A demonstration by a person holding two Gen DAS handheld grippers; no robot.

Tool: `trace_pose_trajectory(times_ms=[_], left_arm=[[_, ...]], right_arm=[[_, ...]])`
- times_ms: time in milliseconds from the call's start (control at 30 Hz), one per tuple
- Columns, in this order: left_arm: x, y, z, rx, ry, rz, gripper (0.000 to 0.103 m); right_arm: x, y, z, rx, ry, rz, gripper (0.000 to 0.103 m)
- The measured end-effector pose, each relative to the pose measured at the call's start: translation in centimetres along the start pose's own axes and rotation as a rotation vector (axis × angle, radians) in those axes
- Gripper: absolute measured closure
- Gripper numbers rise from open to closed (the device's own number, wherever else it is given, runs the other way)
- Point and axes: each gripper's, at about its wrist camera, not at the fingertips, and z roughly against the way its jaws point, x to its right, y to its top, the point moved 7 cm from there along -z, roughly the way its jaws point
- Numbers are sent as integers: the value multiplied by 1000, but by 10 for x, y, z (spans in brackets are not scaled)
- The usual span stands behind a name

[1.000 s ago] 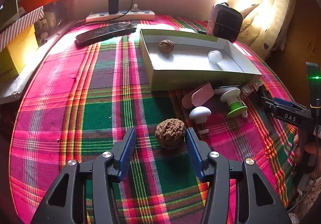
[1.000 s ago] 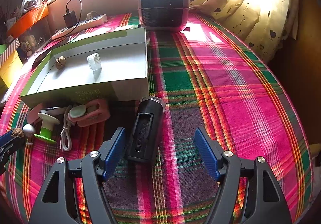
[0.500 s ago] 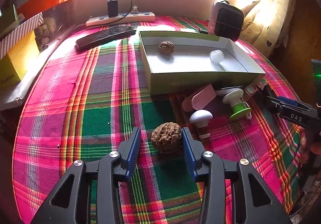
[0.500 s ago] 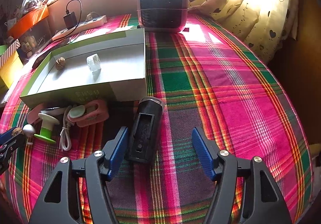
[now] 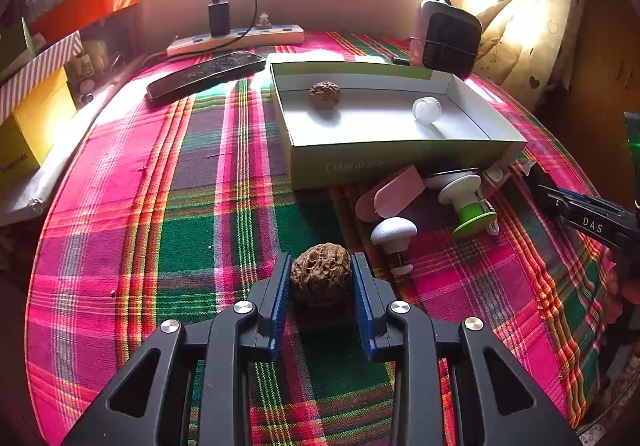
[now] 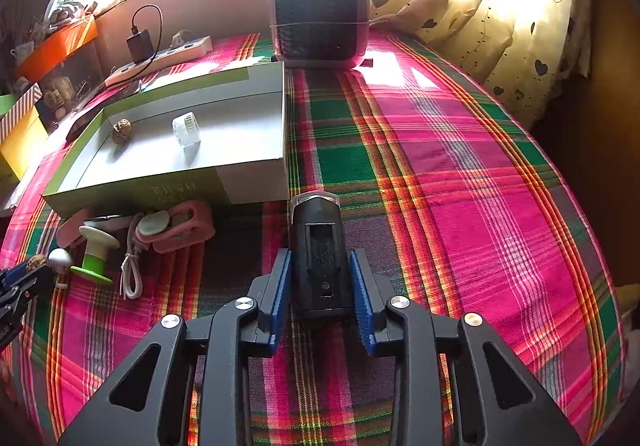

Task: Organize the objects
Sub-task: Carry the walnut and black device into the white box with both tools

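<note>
My left gripper [image 5: 320, 266] is shut on a brown walnut [image 5: 320, 274] that rests on the plaid cloth. My right gripper [image 6: 319, 266] is shut on a black oblong device [image 6: 318, 250] with a clear front end, lying on the cloth. An open white and green box [image 5: 400, 158] holds a second walnut [image 5: 324, 95] and a small white ribbed piece [image 5: 427, 110]; the box also shows in the right wrist view [image 6: 256, 182]. The left gripper appears at the left edge of the right wrist view [image 6: 20, 278].
In front of the box lie a pink case [image 5: 394, 192], a white mushroom-shaped knob [image 5: 394, 232], a green-based spool [image 5: 468, 202] and a white cable [image 6: 130, 270]. A remote [image 5: 206, 74], power strip [image 5: 236, 40] and small fan heater [image 6: 320, 18] stand behind. Curtains hang at right.
Both grippers have moved forward and closed: the left onto the walnut, the right onto the black device, which now lies straight between the fingers.
</note>
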Motion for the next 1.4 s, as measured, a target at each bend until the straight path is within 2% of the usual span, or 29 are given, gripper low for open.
trace_pose_trajectory(times_ms=[867,1400], left_arm=[[-1,2,0,-4,-2,6,76],[5,34,16,52,-14,-13,76]], right_arm=[[-1,0,1,1,26,4,75],[-2,16,18,41,63,10,75]])
